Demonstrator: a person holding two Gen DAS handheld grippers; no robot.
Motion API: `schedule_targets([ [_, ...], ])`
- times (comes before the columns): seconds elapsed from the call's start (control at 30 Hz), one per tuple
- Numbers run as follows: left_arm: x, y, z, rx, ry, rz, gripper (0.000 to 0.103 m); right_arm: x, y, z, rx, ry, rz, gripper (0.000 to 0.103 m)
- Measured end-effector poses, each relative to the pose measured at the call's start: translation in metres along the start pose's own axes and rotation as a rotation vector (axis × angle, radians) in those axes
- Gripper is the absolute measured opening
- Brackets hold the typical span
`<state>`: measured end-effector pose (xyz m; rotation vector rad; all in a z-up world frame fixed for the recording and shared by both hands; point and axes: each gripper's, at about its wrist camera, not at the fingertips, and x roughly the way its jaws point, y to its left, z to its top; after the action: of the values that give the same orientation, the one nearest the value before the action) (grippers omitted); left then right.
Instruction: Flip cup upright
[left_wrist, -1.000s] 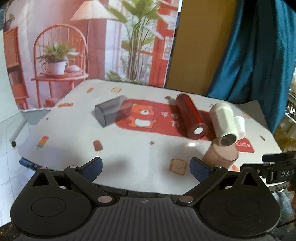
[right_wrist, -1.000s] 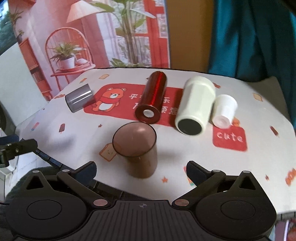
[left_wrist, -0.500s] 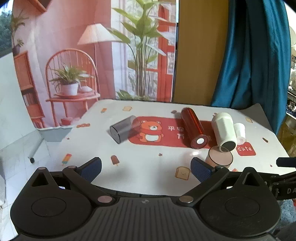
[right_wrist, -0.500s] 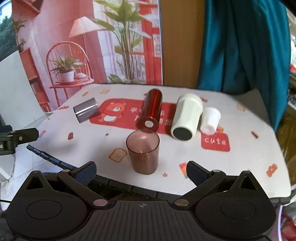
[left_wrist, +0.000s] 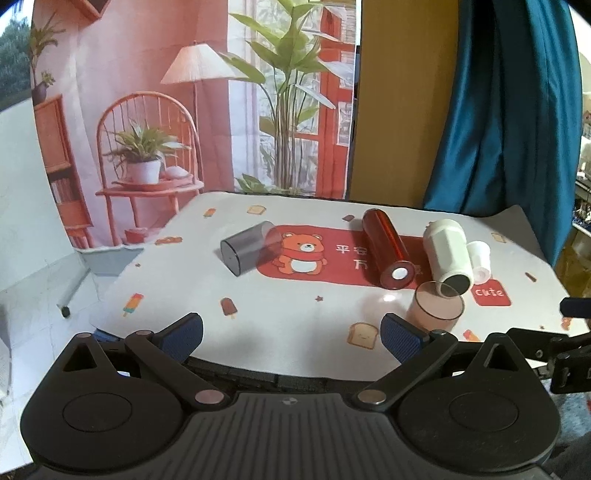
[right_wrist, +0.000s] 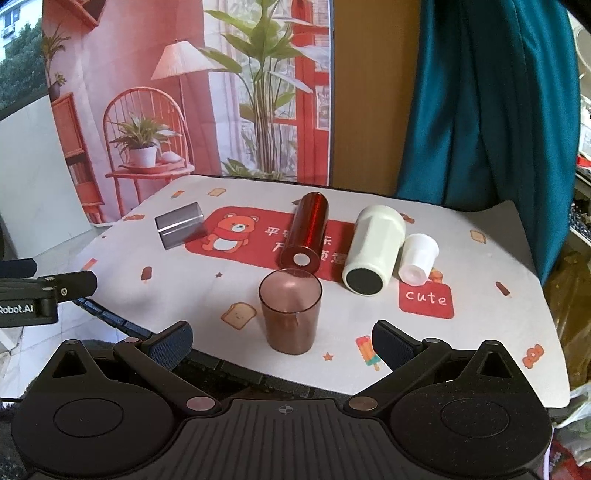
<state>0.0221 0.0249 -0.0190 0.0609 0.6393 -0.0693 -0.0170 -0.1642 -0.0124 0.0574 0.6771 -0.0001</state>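
Observation:
A translucent brown cup stands upright near the table's front edge; it also shows in the left wrist view. A grey cup lies on its side at the left, also in the right wrist view. A red cylinder, a large white cup and a small white cup lie on their sides. My left gripper is open and empty before the front edge. My right gripper is open and empty, just short of the brown cup.
The table has a white cloth with a red bear mat. A blue curtain hangs at the back right, a printed backdrop behind. The left gripper's body shows at the right view's left edge.
Both grippers have drawn back and risen from the table, so the objects look smaller and farther. The brown cup stands free where it was. Both stay open.

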Motion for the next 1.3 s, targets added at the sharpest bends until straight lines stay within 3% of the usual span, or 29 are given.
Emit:
schedule_targets([
  [1.3, 0.0035, 0.0028, -0.0075, -0.019, 0.032, -0.02, 0.103, 0.0022, -0.0008, -0.0014, -0.004, 0.0, -0.004, 0.103],
])
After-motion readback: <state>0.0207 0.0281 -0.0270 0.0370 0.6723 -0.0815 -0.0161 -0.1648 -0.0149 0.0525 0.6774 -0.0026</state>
